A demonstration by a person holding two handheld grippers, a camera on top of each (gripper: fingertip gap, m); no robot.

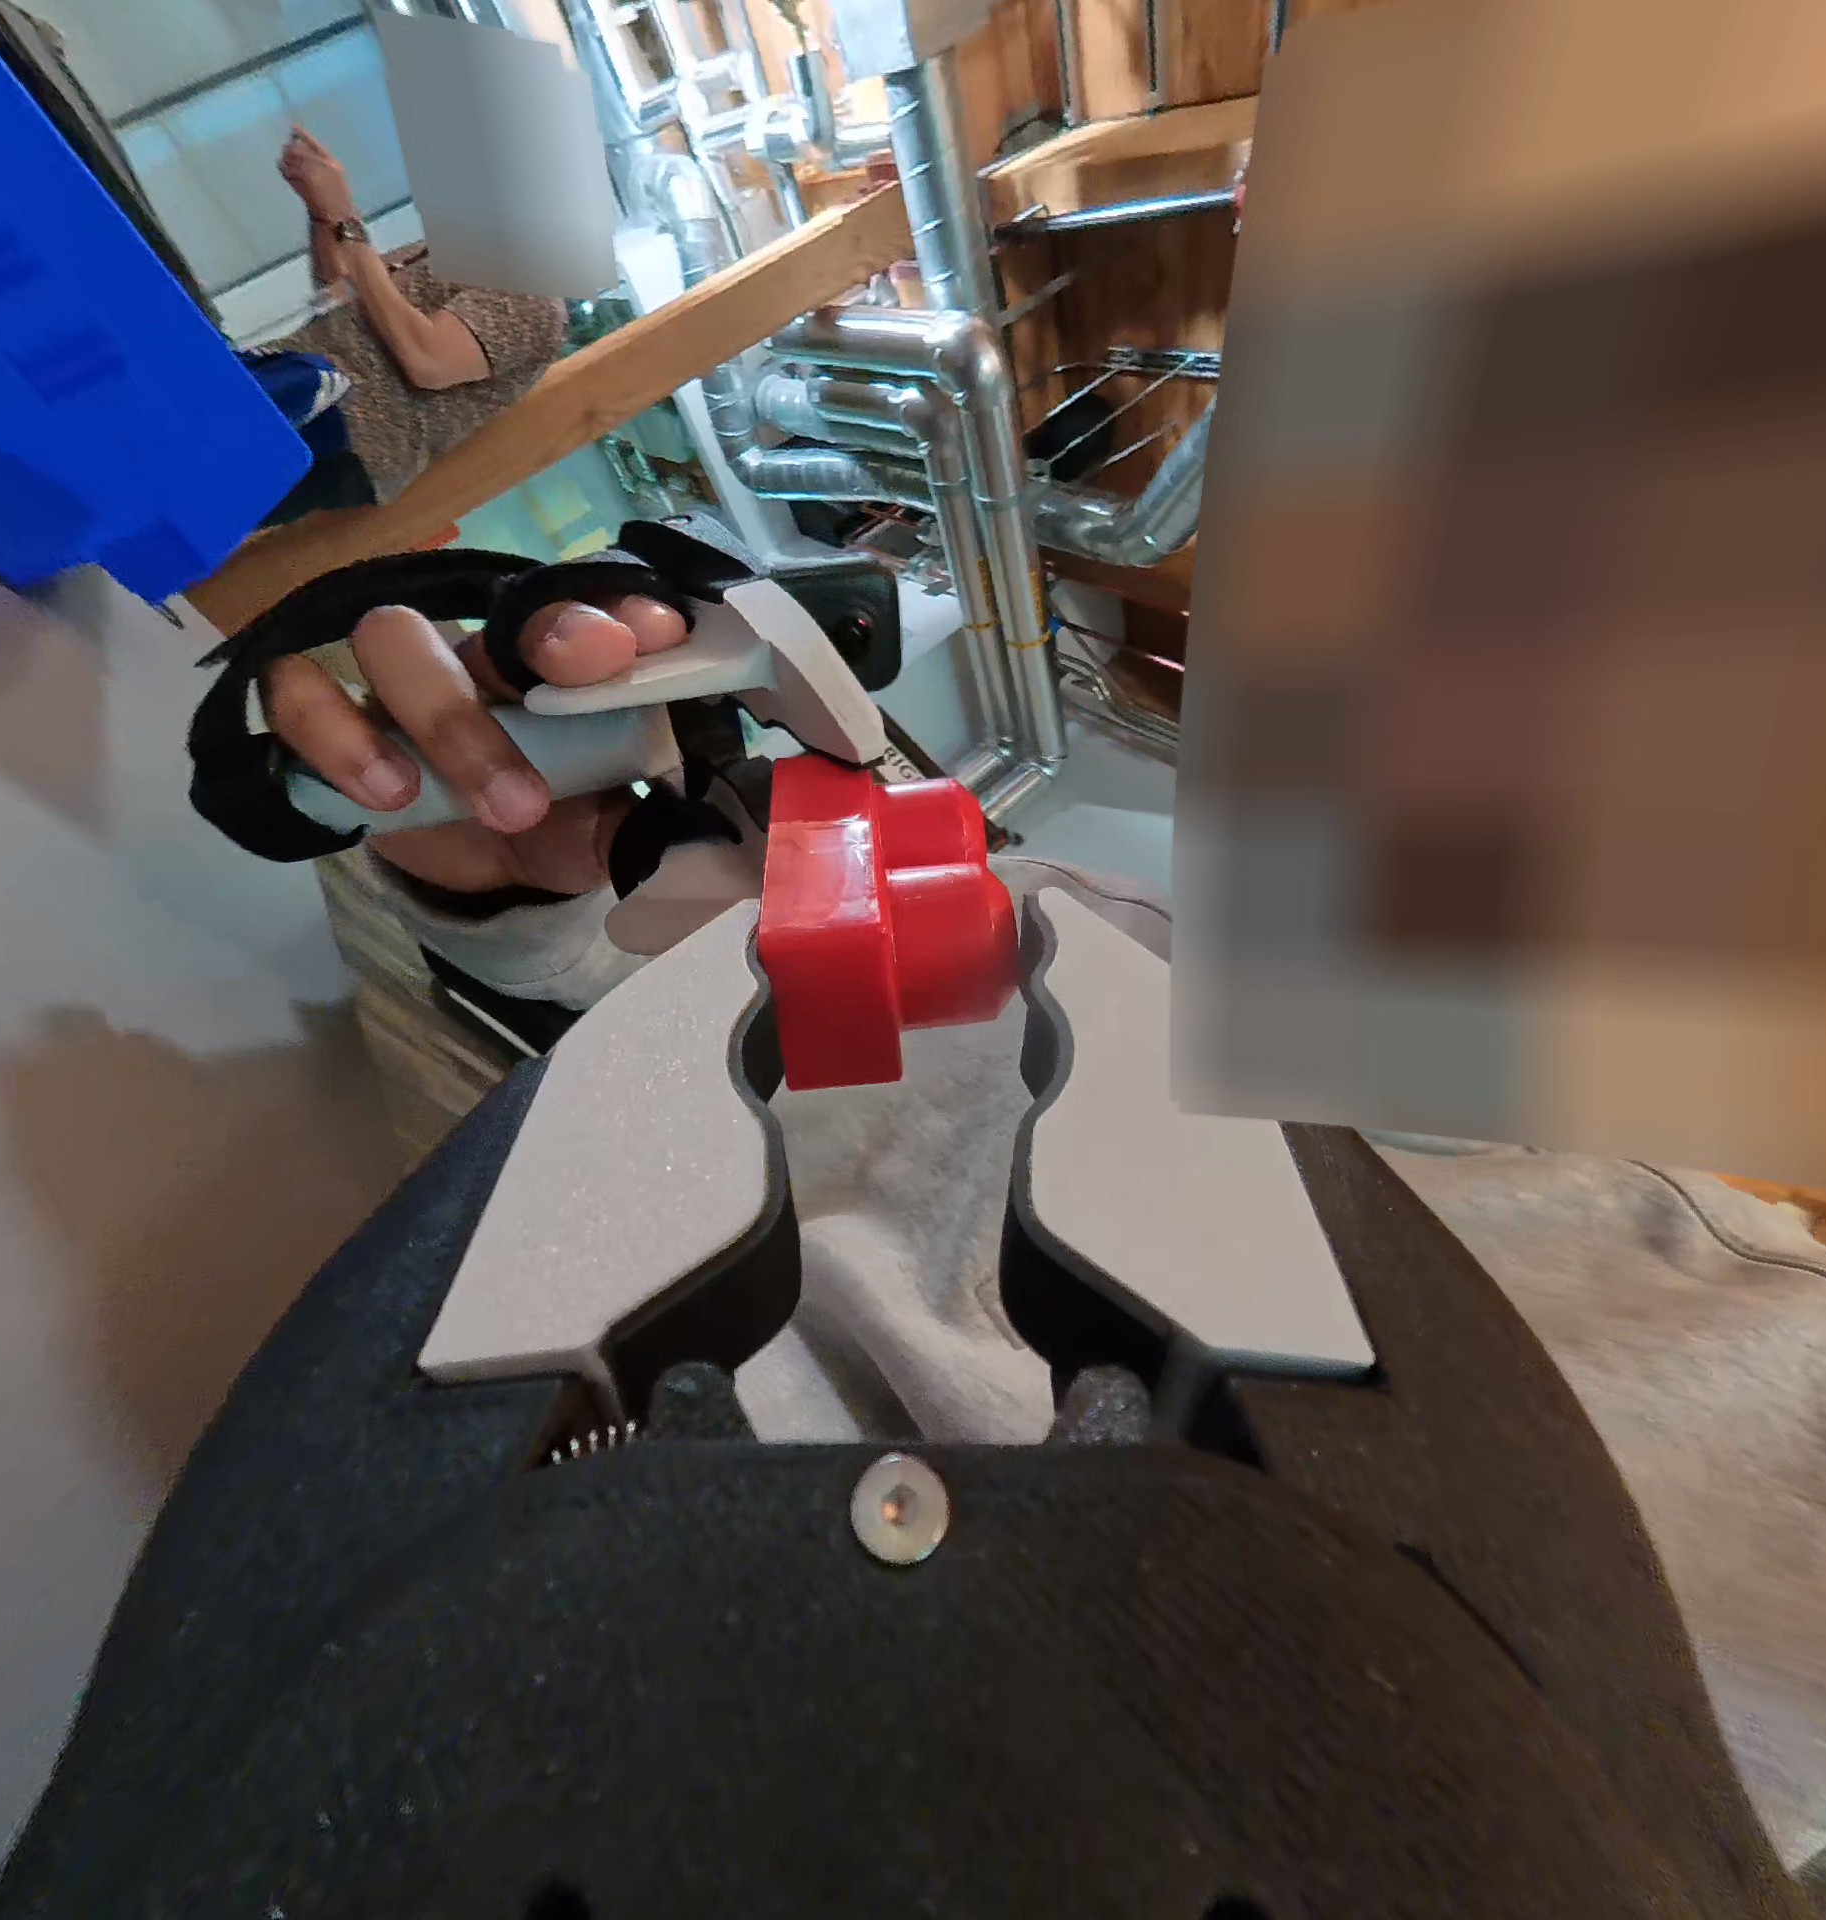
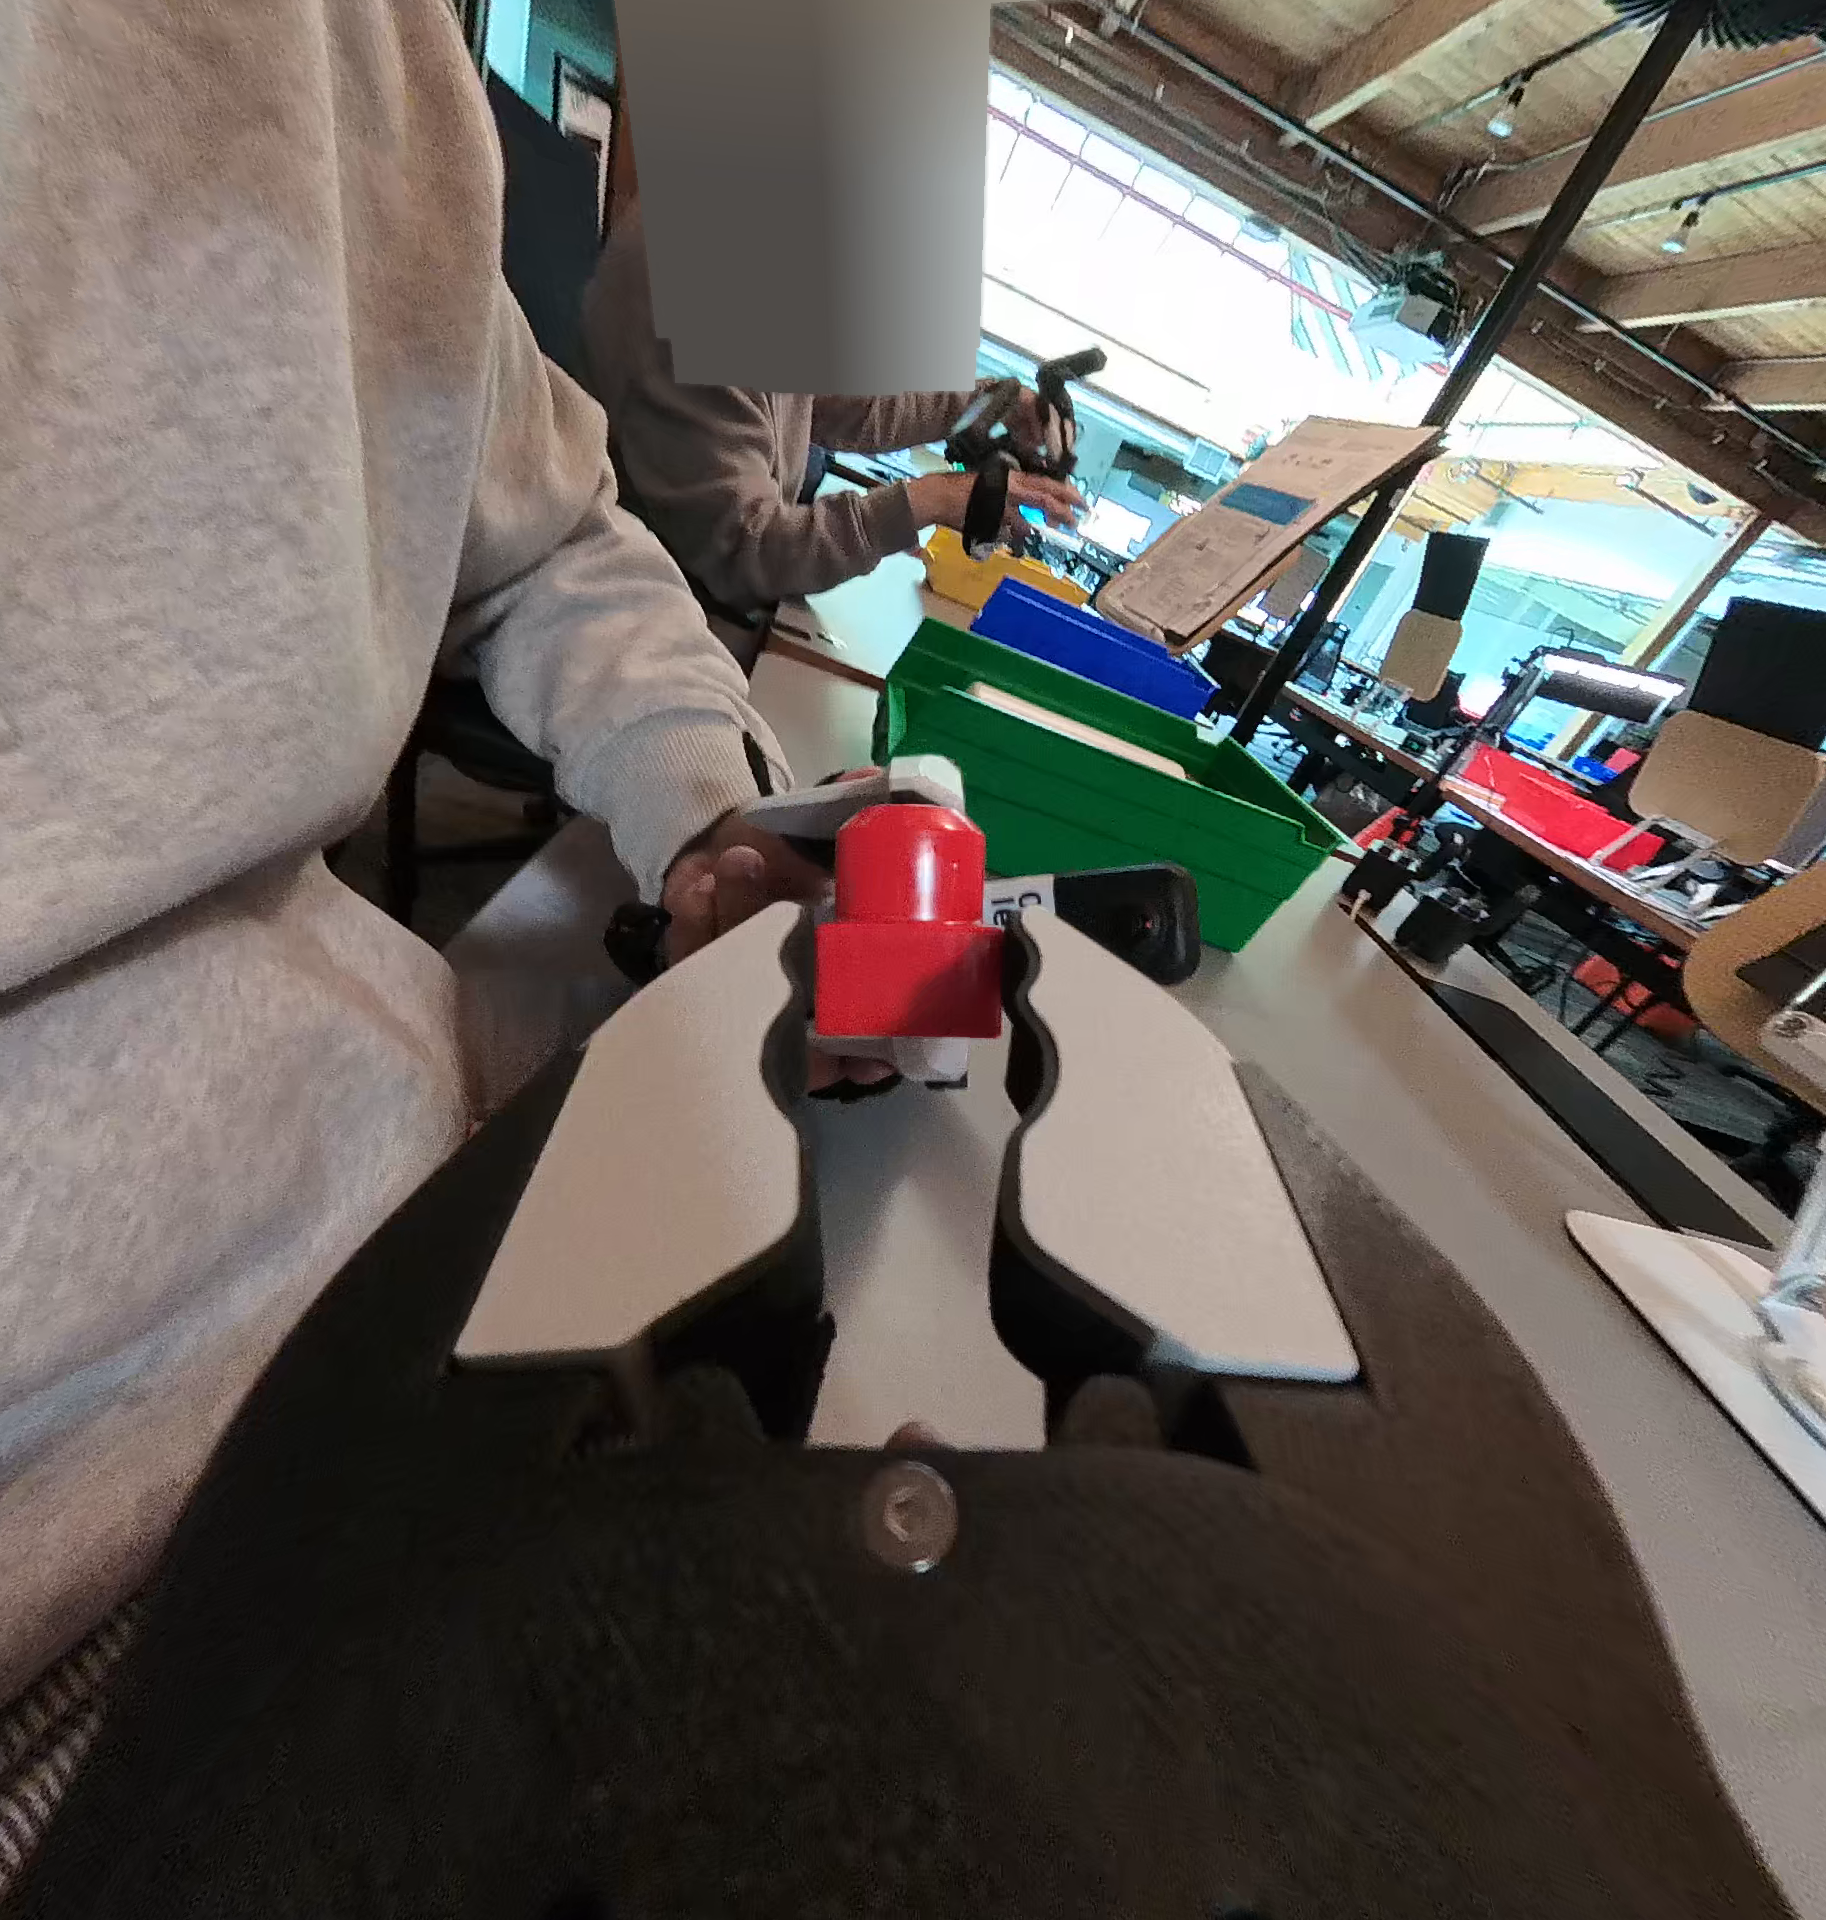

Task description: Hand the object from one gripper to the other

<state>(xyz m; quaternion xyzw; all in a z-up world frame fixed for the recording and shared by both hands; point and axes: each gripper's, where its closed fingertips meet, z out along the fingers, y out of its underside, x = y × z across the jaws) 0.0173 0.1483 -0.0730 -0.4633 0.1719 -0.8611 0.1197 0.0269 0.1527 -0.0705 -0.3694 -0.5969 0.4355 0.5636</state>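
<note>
Red block is clenched by both the right tool and left tool, above the table edge.

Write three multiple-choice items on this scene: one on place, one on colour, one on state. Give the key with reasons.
1. Where is the block?
A. In the bin
B. Between the fingers of both grippers, above the table
C. Flat on the table

2. What colour is the bin nearest the block?
A. Green
B. Orange
C. Black

3. How does the right gripper stand?
A. Wide open, nothing between its fingers
B. Shut on the block's base
C. Out of view

Key:
1 B: the block sits between the left gripper fingers and the right gripper fingers, off the table.
2 A: the bin just beyond the block is green.
3 B: in the right wrist view both fingertips press the square base.
</note>
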